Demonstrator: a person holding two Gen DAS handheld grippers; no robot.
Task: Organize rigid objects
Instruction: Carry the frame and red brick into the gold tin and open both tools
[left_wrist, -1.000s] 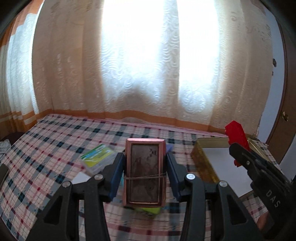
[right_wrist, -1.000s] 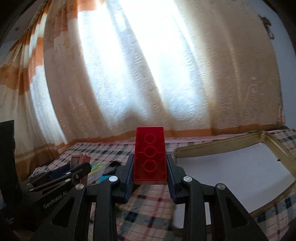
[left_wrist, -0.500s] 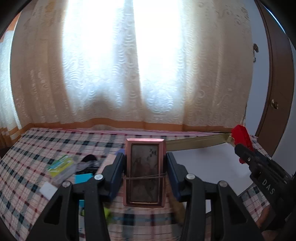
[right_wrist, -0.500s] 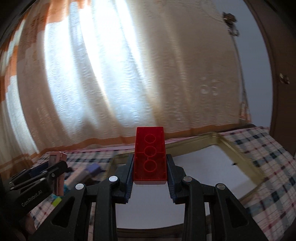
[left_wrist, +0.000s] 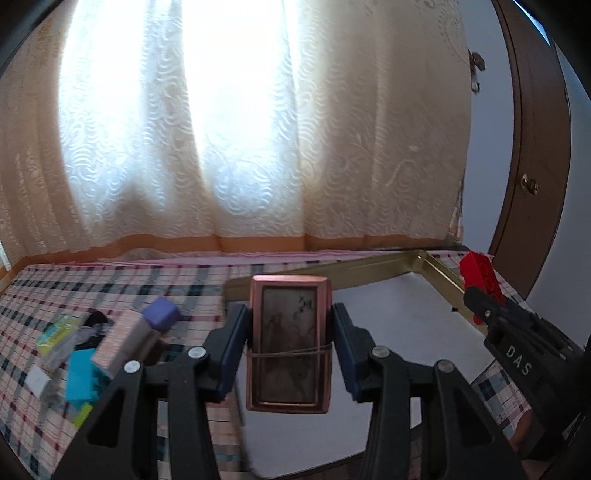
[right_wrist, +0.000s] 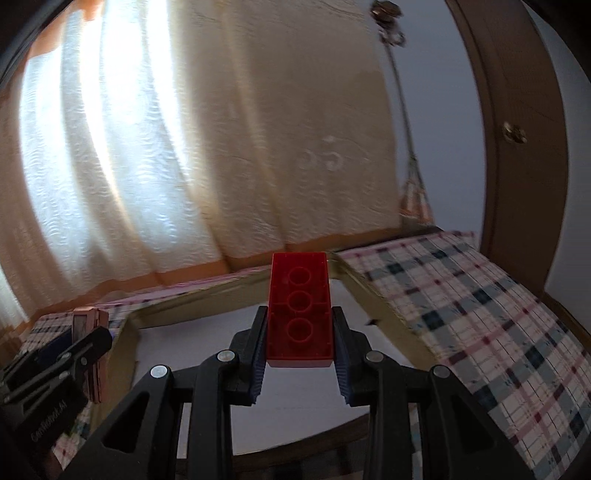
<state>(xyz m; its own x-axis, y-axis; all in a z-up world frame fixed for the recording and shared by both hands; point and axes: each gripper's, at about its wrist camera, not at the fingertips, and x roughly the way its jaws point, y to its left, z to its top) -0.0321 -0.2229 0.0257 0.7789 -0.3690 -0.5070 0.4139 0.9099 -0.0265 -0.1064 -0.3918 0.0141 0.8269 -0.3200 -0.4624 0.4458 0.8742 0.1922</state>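
the pink framed case (left_wrist: 289, 343), clamped in the left gripper (left_wrist: 290, 350) above the gold-rimmed tray (left_wrist: 439, 267), and the red brick (right_wrist: 300, 314), pinched by the right gripper (right_wrist: 300, 350) at 3 o'clock, are best lowered flat, kept apart, then released

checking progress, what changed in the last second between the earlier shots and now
Both grippers swung from over the checked cloth to above the gold-rimmed tray. Unchanged: left gripper clamps the pink case, right gripper the red brick; nothing released.
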